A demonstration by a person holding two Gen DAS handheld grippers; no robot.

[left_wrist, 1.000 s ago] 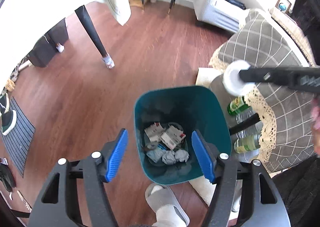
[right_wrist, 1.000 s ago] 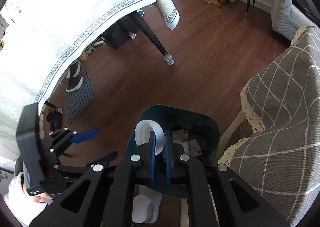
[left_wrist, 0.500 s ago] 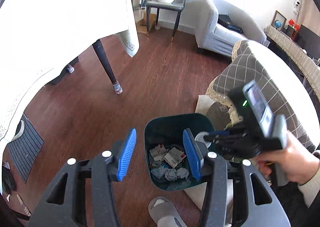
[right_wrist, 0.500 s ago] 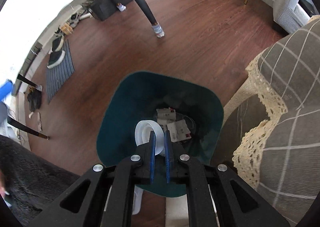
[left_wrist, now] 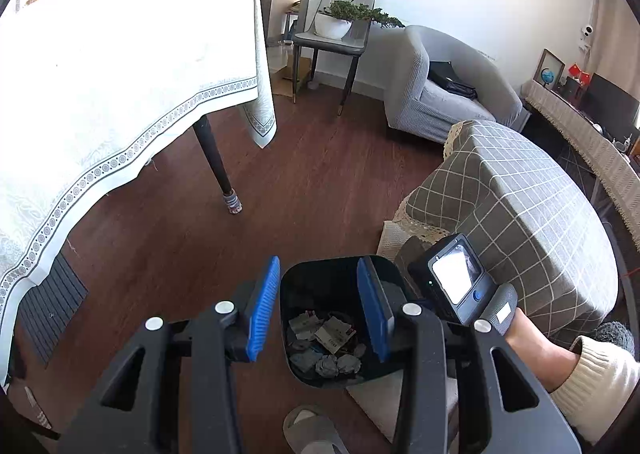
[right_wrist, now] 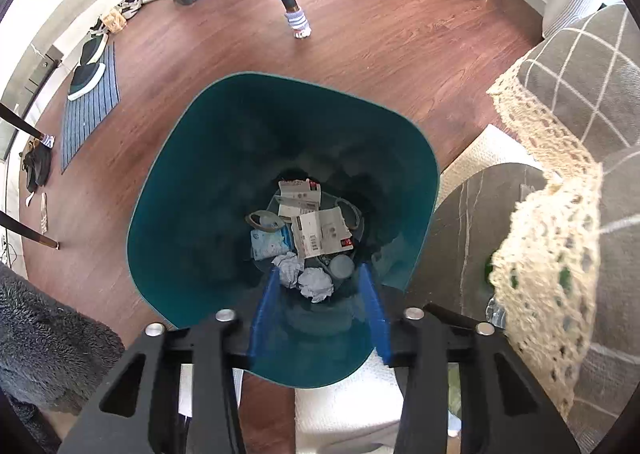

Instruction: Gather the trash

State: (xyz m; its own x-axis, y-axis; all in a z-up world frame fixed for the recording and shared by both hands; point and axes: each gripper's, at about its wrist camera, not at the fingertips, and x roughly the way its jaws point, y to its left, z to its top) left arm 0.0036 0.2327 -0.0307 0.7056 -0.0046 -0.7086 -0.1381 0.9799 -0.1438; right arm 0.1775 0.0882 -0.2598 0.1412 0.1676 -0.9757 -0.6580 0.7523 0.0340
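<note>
Teal plastic formed the trash bin (right_wrist: 192, 214), which stood on the wooden floor (right_wrist: 380, 34); every position below is given relative to this bin. The right claw (right_wrist: 318, 318) hung directly above the bin's near rim with its blue fingers (right_wrist: 264, 310) set wide apart and nothing between them. At the bin's bottom lay torn printed cartons (right_wrist: 320, 230), two crumpled paper balls (right_wrist: 304, 274) and a pale round piece (right_wrist: 342, 265) whose identity could not be determined. The claw body hid the near wall of the bin.

In the left wrist view, the left claw (left_wrist: 318, 310) was above the bin (left_wrist: 320, 282), also spread wide and empty; the bin interior appeared dark there and its contents were hard to read. To the right of the bin, the right hand (left_wrist: 532, 346) gripped its handle, and the claw end was cut off behind the left claw's frame. A checked cloth (left_wrist: 520, 206) with a lace edge covered the furniture to the right of the bin. A slipper (left_wrist: 308, 432) below the bin was partly cut off.
</note>
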